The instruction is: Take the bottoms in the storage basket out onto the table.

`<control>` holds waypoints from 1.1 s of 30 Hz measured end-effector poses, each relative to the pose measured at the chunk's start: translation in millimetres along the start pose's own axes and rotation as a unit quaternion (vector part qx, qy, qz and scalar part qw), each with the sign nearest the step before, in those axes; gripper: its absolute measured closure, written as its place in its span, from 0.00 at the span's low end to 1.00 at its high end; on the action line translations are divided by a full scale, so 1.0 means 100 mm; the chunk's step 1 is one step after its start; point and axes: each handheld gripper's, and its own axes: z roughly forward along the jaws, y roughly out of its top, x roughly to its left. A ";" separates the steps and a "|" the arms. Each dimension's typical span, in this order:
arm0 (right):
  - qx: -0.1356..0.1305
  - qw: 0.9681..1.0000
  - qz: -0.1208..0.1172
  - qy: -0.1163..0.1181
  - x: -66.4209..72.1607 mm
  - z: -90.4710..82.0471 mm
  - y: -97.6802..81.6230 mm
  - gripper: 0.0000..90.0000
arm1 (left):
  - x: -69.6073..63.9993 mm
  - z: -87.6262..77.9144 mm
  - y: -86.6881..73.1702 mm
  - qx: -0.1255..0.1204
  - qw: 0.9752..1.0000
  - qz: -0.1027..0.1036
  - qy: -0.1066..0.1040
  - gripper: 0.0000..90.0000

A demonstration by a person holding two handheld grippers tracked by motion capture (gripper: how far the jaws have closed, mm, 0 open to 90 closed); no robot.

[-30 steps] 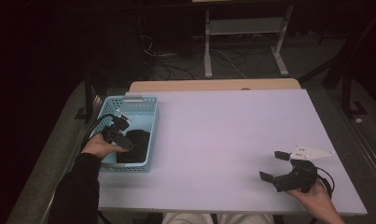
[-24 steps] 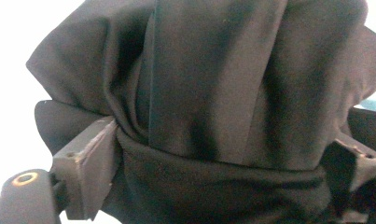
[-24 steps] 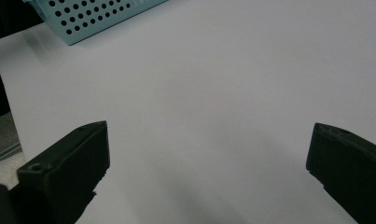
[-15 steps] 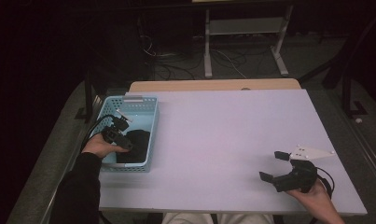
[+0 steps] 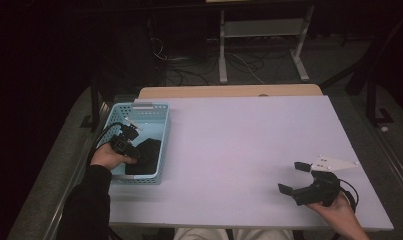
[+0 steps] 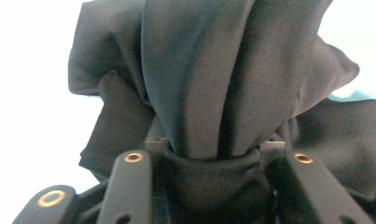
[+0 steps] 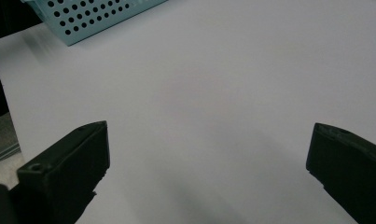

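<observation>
While your left claw (image 5: 131,145) has just been closing and now pinches the crumpled black cloth (image 6: 209,84) inside the perforated light-blue plastic basket (image 5: 161,112), lifting it out remains, your right claw (image 5: 301,181) resting spread on the white tabletop (image 5: 239,150).

This looks like a lab or workroom set up for recording, not a home. A plain pale table (image 5: 249,150) stands alone on a dim grey floor (image 5: 54,190), bare but for a light-blue perforated basket (image 5: 156,145) at its near left. Beyond its far edge, loose cables (image 5: 189,65) lie tangled on the floor beside the white metal legs of a stand (image 5: 261,35). Dark frame legs (image 5: 374,85) rise at the far right, and the surroundings are unlit.
</observation>
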 end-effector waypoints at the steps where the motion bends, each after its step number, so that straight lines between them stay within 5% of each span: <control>1: -0.001 1.000 0.000 0.000 0.00 0.00 0.00 0.00 | 0.00 -0.01 0.00 0.002 1.000 0.003 0.000 0.72; 18: -0.002 1.000 0.001 0.000 -0.01 0.00 0.00 0.00 | -0.11 -0.35 -0.01 -0.038 0.999 -0.007 0.009 0.77; 24: -0.004 1.000 0.002 -0.003 -0.01 0.00 0.00 0.00 | -0.20 -0.55 0.04 -0.056 0.998 -0.018 0.024 0.77; 33: -0.005 1.000 0.002 -0.003 -0.01 -0.01 0.00 0.00 | -0.17 -0.81 0.06 -0.093 0.995 -0.046 0.013 0.77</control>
